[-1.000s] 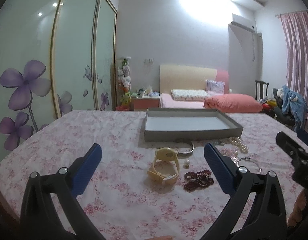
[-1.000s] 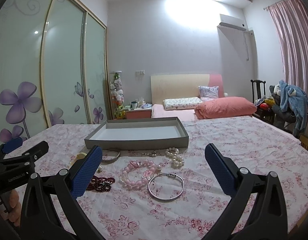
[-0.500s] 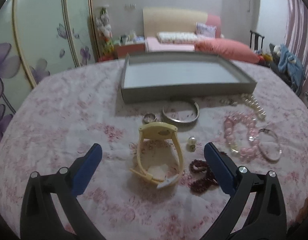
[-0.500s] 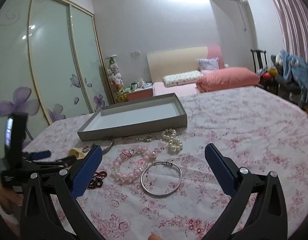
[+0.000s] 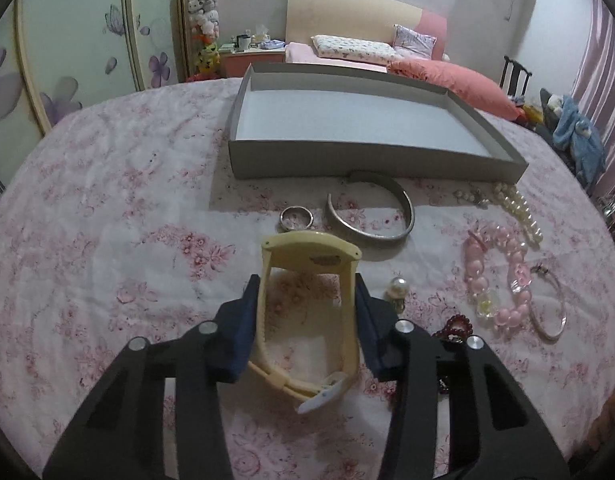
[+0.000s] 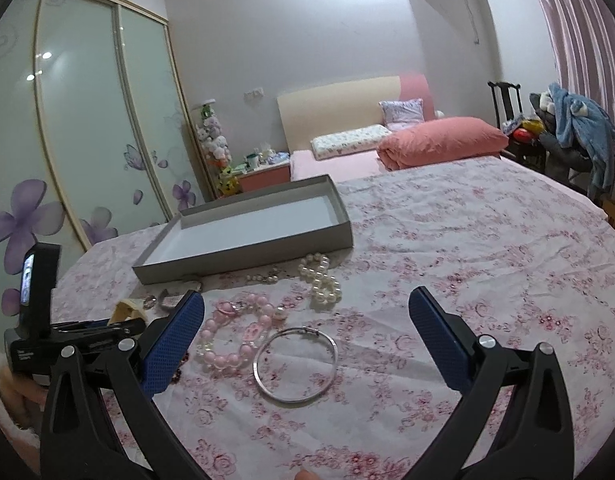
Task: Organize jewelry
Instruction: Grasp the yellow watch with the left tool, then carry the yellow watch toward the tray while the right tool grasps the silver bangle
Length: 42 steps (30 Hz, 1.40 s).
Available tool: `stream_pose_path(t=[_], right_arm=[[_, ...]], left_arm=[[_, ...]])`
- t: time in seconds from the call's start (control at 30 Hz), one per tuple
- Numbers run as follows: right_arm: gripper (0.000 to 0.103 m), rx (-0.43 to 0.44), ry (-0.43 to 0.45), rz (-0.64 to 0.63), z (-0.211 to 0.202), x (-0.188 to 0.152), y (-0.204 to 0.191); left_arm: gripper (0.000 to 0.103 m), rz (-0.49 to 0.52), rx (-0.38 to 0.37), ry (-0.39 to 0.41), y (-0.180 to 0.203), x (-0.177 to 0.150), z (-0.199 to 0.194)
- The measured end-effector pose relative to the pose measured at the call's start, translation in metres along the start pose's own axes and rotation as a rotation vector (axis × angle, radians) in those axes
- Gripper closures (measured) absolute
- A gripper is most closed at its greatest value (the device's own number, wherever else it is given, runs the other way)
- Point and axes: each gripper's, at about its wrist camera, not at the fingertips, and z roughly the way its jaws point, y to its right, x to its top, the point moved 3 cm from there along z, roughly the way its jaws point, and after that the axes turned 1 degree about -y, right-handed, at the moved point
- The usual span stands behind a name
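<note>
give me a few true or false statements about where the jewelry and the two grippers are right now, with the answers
1. The left gripper is closed on the yellow watch. True.
2. The grey tray already holds the pearl necklace. False: the tray is empty and the pearls lie on the tablecloth beside it.
3. The right gripper is open and holds nothing. True.
4. The thin silver bangle is looped through the pink bead bracelet. False: they lie side by side on the cloth.
5. The small silver ring sits inside the wide silver cuff. False: it lies just left of it.
</note>
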Motion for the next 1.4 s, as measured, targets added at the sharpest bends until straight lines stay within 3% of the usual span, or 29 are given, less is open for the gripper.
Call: stream_pose_path(t=[0.2,0.37,0.5,0.7,0.87,1.4], right_arm=[[0.006,-0.002,-0.109,-0.052,0.016,0.000,0.004],[0.006,0.021,-0.280,-0.220,0.041,-0.017,-0.020],[0.007,0.029,-0.388,-0.282,0.057,-0.031,-0.028],[0.023,0.011,-0.476,-0.302,0.077,-0.041,-0.029],[0.033,0.006,-0.462,-0.304,0.079,-0.039,-0.032],[0.033,0.015,-0.348,-0.267,0.059,-0.023,-0.029]], left_arm=[[0.062,-0.039,-0.003,0.030,-0.019,0.005,-0.010],[0.062,-0.047,0.000,0.050,-0.027,0.009,-0.016],[0.062,-0.052,-0.007,0.054,-0.030,0.011,-0.016],[0.062,-0.046,-0.018,0.059,-0.031,0.010,-0.019],[0.062,-0.036,-0.018,0.067,-0.029,0.009,-0.022],[0.062,-0.019,-0.021,0.090,-0.018,0.009,-0.034]])
